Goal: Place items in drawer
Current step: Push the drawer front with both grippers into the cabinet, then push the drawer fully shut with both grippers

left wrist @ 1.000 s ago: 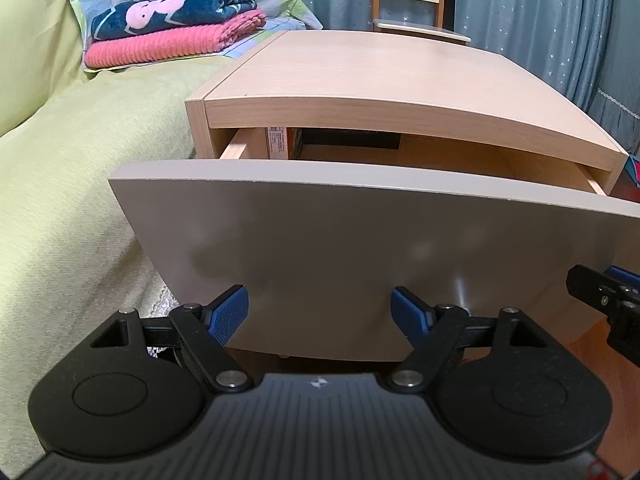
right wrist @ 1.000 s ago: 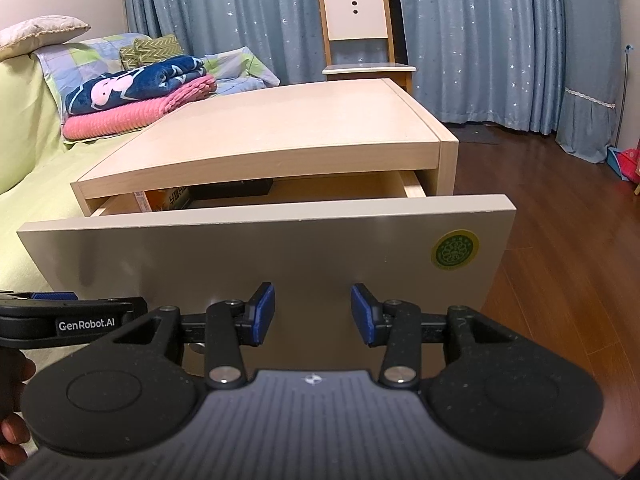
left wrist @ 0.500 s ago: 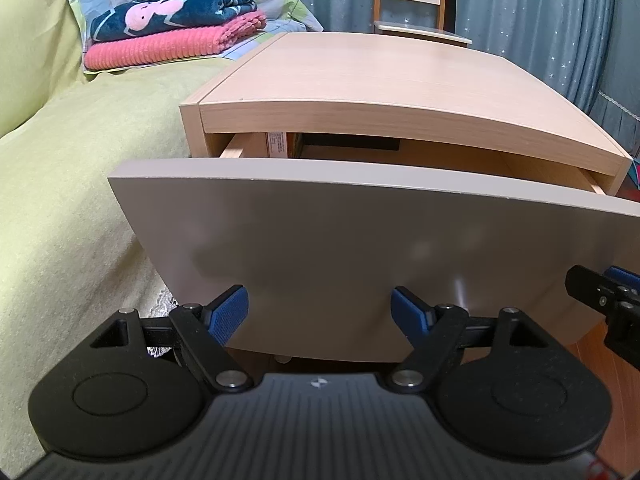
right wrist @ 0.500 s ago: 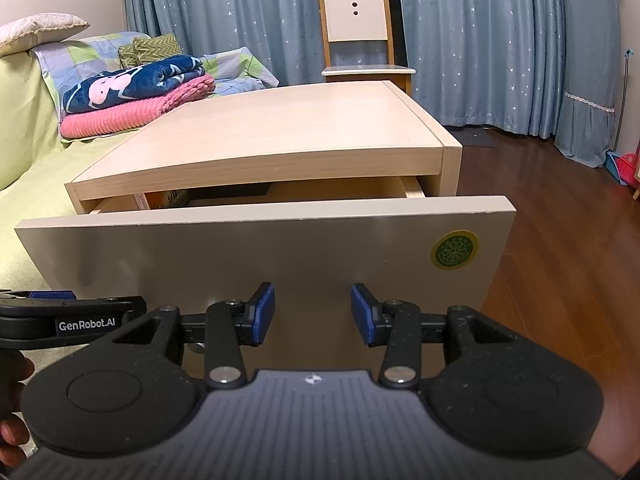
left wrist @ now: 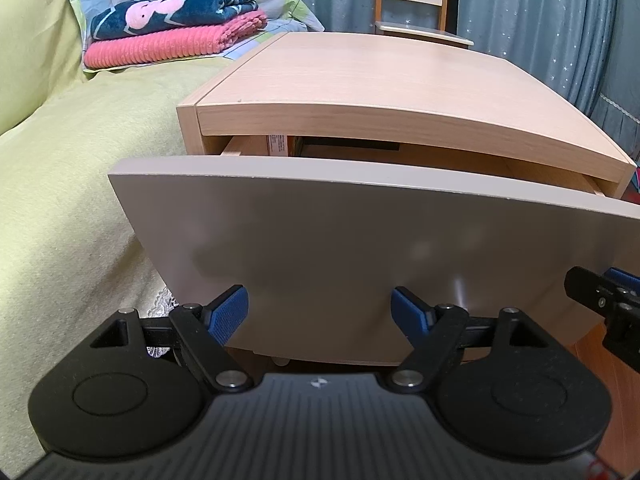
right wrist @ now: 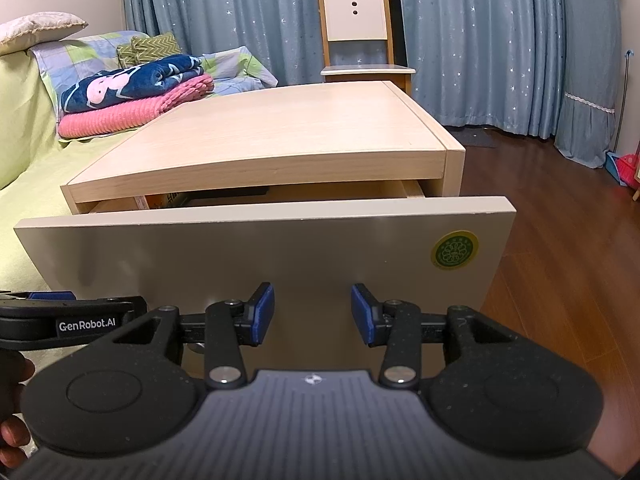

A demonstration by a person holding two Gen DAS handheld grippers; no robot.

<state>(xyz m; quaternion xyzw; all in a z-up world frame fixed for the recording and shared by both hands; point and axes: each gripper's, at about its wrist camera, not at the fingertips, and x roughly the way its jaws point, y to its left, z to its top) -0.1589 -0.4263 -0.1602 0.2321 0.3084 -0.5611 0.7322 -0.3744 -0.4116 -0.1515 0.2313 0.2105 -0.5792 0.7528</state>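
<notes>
A light wood nightstand (left wrist: 360, 84) (right wrist: 288, 132) stands by the bed, its drawer partly out. The drawer's grey-beige front panel (left wrist: 360, 248) (right wrist: 224, 252) fills both views; a green round sticker (right wrist: 454, 250) marks its right side. Through the narrow gap I see a box with printed text (left wrist: 277, 145) (right wrist: 176, 199) and a dark item (left wrist: 348, 145) inside. My left gripper (left wrist: 319, 312) is open, close against the panel's lower part, holding nothing. My right gripper (right wrist: 313, 312) is also open and empty against the panel. The other gripper's tip shows at each view's edge (left wrist: 600, 300) (right wrist: 72, 320).
A bed with a yellow-green cover (left wrist: 72, 184) lies left of the nightstand, with folded pink and navy blankets (left wrist: 176, 28) (right wrist: 132, 96). A white-and-wood chair (right wrist: 356, 32) stands behind, before blue curtains. Dark wood floor (right wrist: 560, 260) lies to the right. A hand (right wrist: 12, 432) holds the left gripper.
The drawer front has moved toward the cabinet, and the gap over the drawer has narrowed. Both grippers have followed it forward, still open.
</notes>
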